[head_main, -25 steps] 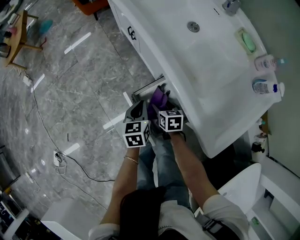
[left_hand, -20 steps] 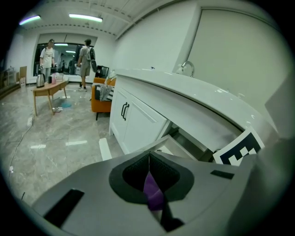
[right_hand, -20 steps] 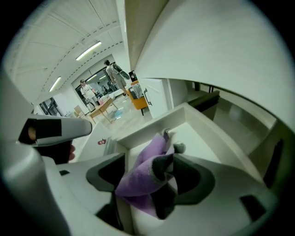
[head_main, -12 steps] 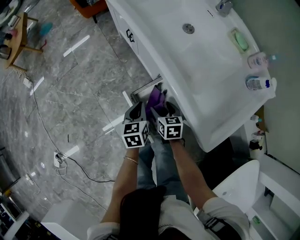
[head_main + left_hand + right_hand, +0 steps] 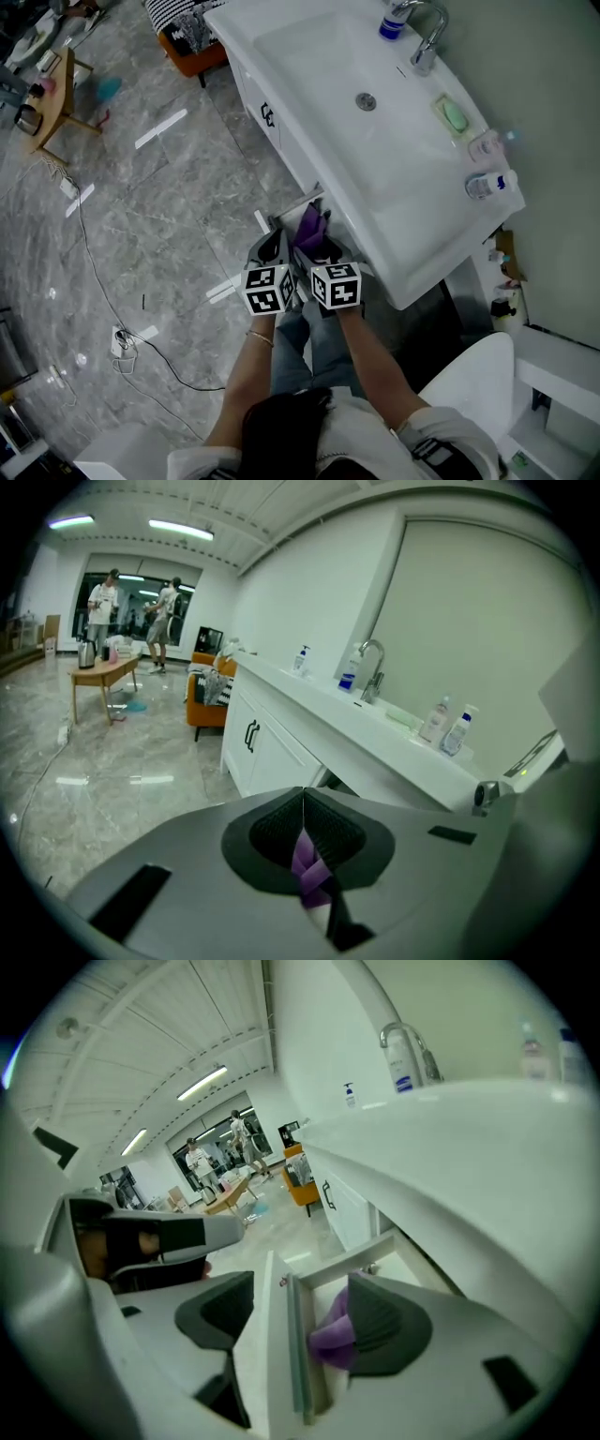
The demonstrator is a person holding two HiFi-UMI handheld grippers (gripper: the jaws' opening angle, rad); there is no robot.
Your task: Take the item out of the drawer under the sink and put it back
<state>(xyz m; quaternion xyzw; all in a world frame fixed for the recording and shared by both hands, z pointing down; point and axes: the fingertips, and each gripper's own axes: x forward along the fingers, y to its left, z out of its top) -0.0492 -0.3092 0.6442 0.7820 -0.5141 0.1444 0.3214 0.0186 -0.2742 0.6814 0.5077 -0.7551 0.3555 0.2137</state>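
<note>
A purple soft item (image 5: pixel 309 225) hangs over the open white drawer (image 5: pixel 286 206) under the sink counter (image 5: pixel 375 187). My left gripper (image 5: pixel 274 242) is shut on a fold of it; the purple fold (image 5: pixel 305 860) shows pinched between the dark pads. My right gripper (image 5: pixel 326 251) sits beside it on the right, open. Its jaws (image 5: pixel 300 1293) have just been opening wider. The drawer's front panel (image 5: pixel 281 1344) stands between them untouched, and the purple item (image 5: pixel 333 1330) lies just behind the right finger (image 5: pixel 384 1321).
The sink counter juts out above the drawer, with a faucet (image 5: pixel 427 37), a green soap (image 5: pixel 455 117) and bottles (image 5: pixel 487 164). A white toilet (image 5: pixel 469 375) stands at the right. A cable (image 5: pixel 112 309) lies on the grey floor. A wooden table (image 5: pixel 47 75) is far left. People stand far off (image 5: pixel 103 602).
Both grippers have risen and drawn back from under the counter's edge, and the purple item has come up with them. The head view now takes in more of the sink.
</note>
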